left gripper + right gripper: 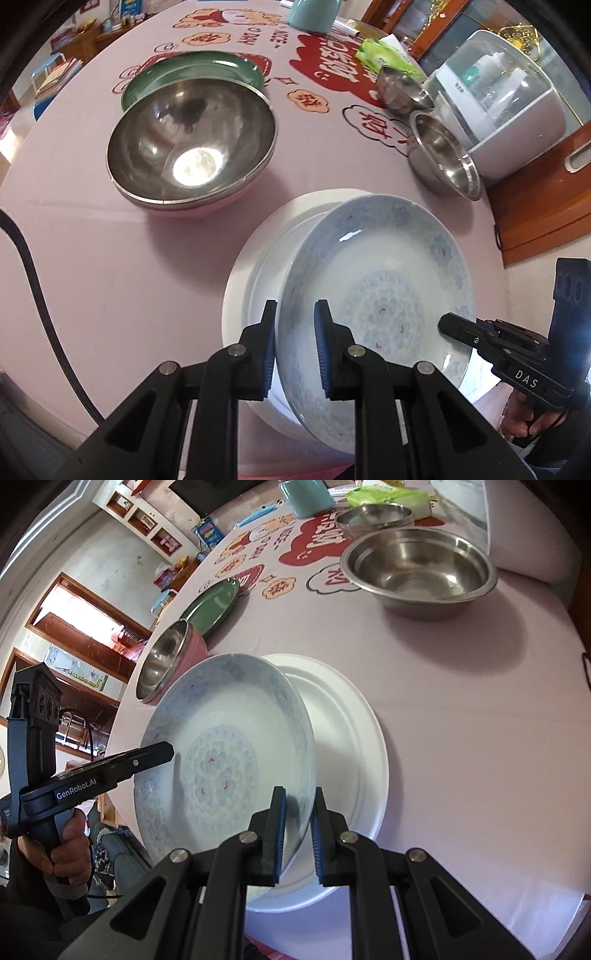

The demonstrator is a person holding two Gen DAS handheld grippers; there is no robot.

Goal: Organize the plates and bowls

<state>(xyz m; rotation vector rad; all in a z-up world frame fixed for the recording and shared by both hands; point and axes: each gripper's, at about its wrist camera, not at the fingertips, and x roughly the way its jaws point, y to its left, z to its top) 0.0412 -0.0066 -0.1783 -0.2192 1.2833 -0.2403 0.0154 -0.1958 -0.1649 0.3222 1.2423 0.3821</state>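
Observation:
A blue-patterned plate (380, 291) (221, 753) is held between both grippers over a plain white plate (255, 258) (354, 738) that lies on the pink tablecloth. My left gripper (295, 350) is shut on the patterned plate's left rim. My right gripper (297, 834) is shut on its right rim; it also shows in the left wrist view (448, 325). The patterned plate looks tilted, its far edge near the white plate. A large steel bowl (192, 144) (162, 661) with a pink outside stands further back, with a green plate (192, 70) (210, 605) behind it.
Two smaller steel bowls (443, 155) (402, 88) (417, 565) (375, 517) stand at the right, beside a white domed appliance (502, 99). A teal container (314, 14) and a green packet (391, 55) lie at the back. The table edge runs close on the right.

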